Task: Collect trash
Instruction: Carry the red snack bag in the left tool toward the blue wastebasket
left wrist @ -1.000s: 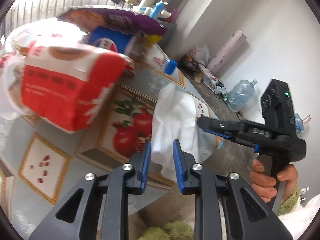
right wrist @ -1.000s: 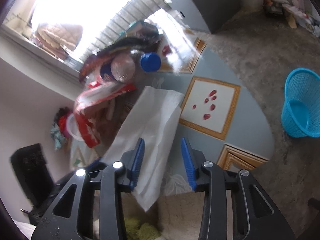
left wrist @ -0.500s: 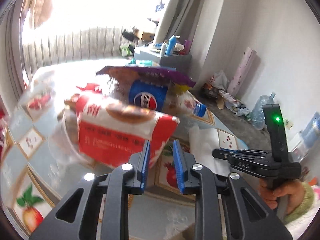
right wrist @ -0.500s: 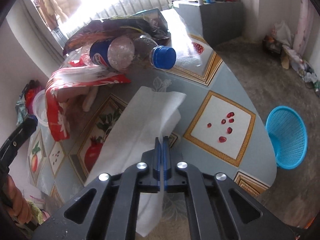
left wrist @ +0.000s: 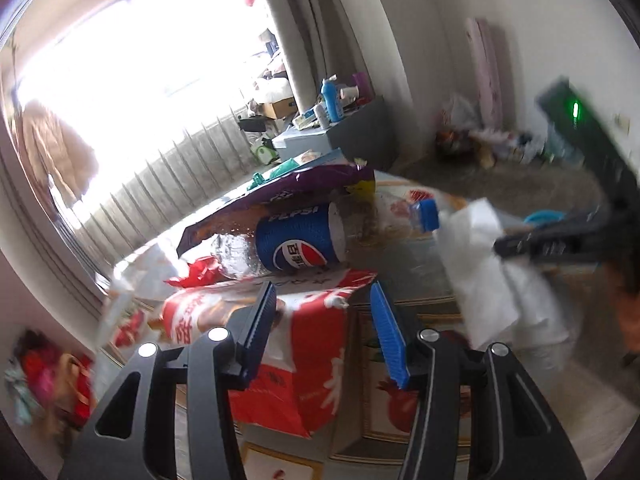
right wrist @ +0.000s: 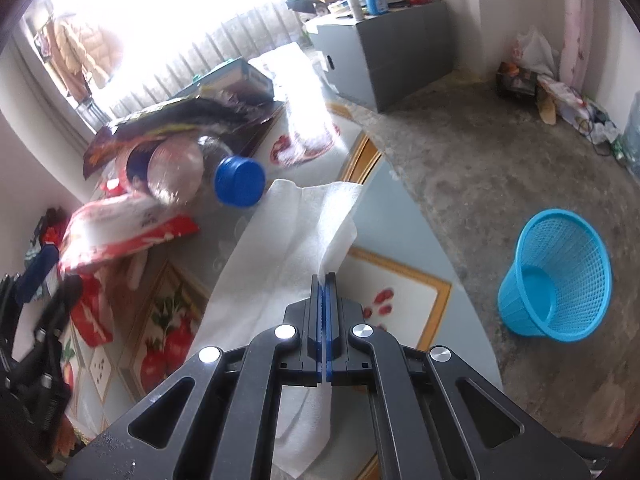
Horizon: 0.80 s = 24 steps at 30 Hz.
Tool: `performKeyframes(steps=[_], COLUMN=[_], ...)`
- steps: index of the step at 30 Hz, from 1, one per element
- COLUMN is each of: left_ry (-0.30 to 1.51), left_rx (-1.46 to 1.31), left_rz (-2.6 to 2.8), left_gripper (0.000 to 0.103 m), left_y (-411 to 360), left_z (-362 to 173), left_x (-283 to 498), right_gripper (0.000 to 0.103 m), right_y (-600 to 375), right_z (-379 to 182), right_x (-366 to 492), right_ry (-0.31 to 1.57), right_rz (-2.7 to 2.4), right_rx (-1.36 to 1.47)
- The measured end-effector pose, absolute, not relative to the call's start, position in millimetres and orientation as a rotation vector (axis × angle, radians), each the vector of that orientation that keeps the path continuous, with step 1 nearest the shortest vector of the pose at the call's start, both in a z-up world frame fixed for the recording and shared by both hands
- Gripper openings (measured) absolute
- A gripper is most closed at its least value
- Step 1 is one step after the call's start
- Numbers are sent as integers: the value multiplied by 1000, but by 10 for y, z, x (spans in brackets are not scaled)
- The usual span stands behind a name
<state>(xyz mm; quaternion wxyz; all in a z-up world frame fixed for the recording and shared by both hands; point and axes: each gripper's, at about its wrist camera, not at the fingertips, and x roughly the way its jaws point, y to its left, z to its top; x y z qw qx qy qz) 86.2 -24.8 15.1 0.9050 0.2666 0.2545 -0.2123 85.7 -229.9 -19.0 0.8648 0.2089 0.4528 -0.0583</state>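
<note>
My right gripper (right wrist: 325, 280) is shut on a white paper towel (right wrist: 280, 256), lifting its edge off the table; it also shows in the left wrist view (left wrist: 484, 276). My left gripper (left wrist: 322, 320) is open, its jaws on either side of a red and white snack bag (left wrist: 304, 360) lying on the table. An empty Pepsi bottle (left wrist: 300, 246) with a blue cap (right wrist: 239, 181) lies behind it under a purple wrapper (left wrist: 280, 196). A blue mesh trash basket (right wrist: 556, 280) stands on the floor to the right.
The table (right wrist: 400, 280) has a fruit-patterned cloth and a curved edge near the basket. A grey cabinet (right wrist: 384, 60) with bottles stands at the back. Clutter lies along the far wall (right wrist: 560, 96). A radiator runs under the bright window.
My left gripper has opened wider and moved over the red snack bag. My right gripper stays shut on the paper towel and has raised it slightly.
</note>
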Motion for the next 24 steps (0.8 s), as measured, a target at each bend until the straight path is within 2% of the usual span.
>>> performKeyframes(steps=[4, 7, 10, 17, 24], left_ry=[504, 477, 433, 309, 217], left_rx=[639, 694, 750, 842, 818], left_rz=[-382, -357, -342, -298, -184], left_gripper=[48, 34, 26, 16, 6], left_y=[-326, -369, -400, -290, 92], left_z=[71, 41, 50, 201, 646], left_x=[927, 924, 865, 722, 661], right_gripper=[0, 0, 0, 0, 0], right_y=[-2359, -2394, -2396, -2403, -2332], right_z=[-217, -217, -201, -141, 84], right_x=[928, 954, 929, 833, 640], right_ry=[934, 927, 917, 891, 821], right_rz=[-109, -103, -96, -84, -79], right_rx=[469, 489, 505, 557, 560])
